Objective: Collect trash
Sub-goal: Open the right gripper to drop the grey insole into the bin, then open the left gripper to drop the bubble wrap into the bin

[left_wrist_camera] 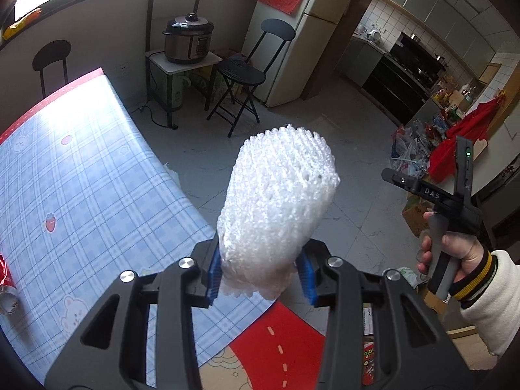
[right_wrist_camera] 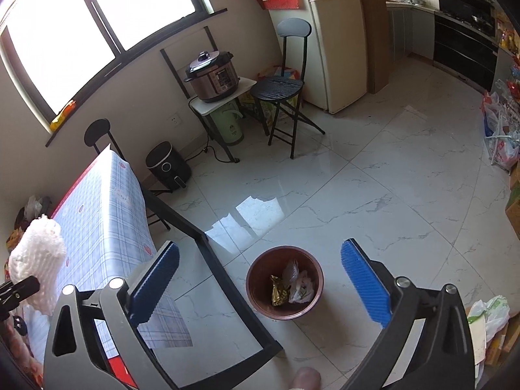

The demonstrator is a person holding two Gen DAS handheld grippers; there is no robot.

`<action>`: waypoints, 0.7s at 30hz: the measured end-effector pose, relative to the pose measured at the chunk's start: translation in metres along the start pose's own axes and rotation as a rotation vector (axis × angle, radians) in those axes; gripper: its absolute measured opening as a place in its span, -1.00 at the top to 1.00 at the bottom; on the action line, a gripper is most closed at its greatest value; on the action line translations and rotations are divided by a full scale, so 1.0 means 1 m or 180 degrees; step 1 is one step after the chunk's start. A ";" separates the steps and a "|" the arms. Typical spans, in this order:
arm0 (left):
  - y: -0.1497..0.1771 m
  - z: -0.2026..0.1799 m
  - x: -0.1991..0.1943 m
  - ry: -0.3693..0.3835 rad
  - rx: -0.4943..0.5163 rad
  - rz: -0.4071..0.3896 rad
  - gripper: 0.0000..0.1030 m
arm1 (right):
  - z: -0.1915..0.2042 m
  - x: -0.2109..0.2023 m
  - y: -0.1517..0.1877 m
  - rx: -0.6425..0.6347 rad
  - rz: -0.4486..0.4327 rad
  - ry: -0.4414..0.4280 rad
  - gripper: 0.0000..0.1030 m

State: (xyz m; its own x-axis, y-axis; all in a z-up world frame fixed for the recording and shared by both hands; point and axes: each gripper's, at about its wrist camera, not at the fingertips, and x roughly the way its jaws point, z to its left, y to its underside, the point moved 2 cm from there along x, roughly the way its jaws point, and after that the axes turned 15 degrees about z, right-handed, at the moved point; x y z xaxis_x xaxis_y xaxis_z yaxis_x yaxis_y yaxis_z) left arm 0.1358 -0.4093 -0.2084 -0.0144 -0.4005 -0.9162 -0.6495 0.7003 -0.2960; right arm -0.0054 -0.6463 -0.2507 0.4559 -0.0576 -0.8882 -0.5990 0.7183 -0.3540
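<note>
My left gripper (left_wrist_camera: 261, 274) is shut on a white foam fruit net (left_wrist_camera: 276, 208), which sticks up from between its blue pads above the table's corner. The same foam net (right_wrist_camera: 35, 260) shows at the left edge of the right wrist view. My right gripper (right_wrist_camera: 260, 284) stands wide open with nothing between its fingers, high above a brown trash bin (right_wrist_camera: 312, 292) on the floor. The bin holds a gold wrapper (right_wrist_camera: 279, 291) and crumpled clear plastic (right_wrist_camera: 300, 287). A hand (left_wrist_camera: 455, 253) in a cream sleeve holds the right gripper's handle at the right of the left wrist view.
A table (left_wrist_camera: 81, 169) with a blue plaid cloth lies to the left; a crushed red can (left_wrist_camera: 6, 281) lies at its left edge. A black folding chair (right_wrist_camera: 286, 87), a pressure cooker on a small stand (right_wrist_camera: 213, 76), an air fryer (right_wrist_camera: 165, 165) and a fridge (right_wrist_camera: 338, 39) stand further back. Bags line the right wall.
</note>
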 end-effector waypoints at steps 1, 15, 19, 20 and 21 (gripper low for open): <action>-0.004 -0.007 0.006 0.0011 0.0051 0.0025 0.19 | -0.005 -0.008 0.005 0.0048 -0.0024 -0.0003 -0.89; -0.084 -0.059 0.127 0.0173 0.0219 0.0540 0.16 | -0.081 -0.090 0.045 0.0548 -0.0300 0.0206 -0.90; -0.102 -0.065 0.154 0.0157 0.0195 0.0633 0.09 | -0.102 -0.097 0.052 0.0673 -0.0298 0.0294 -0.90; -0.106 -0.066 0.159 0.0146 0.0191 0.0645 0.05 | -0.106 -0.099 0.053 0.0698 -0.0296 0.0315 -0.90; -0.109 -0.066 0.164 0.0124 0.0190 0.0656 -0.05 | -0.110 -0.099 0.054 0.0718 -0.0296 0.0330 -0.90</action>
State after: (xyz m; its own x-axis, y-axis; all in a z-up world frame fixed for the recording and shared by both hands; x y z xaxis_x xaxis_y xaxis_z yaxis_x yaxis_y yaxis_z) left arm 0.1539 -0.5908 -0.3085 -0.1724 -0.2671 -0.9481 -0.5836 0.8031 -0.1201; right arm -0.1555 -0.6782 -0.2141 0.4254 -0.1929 -0.8842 -0.3905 0.8423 -0.3716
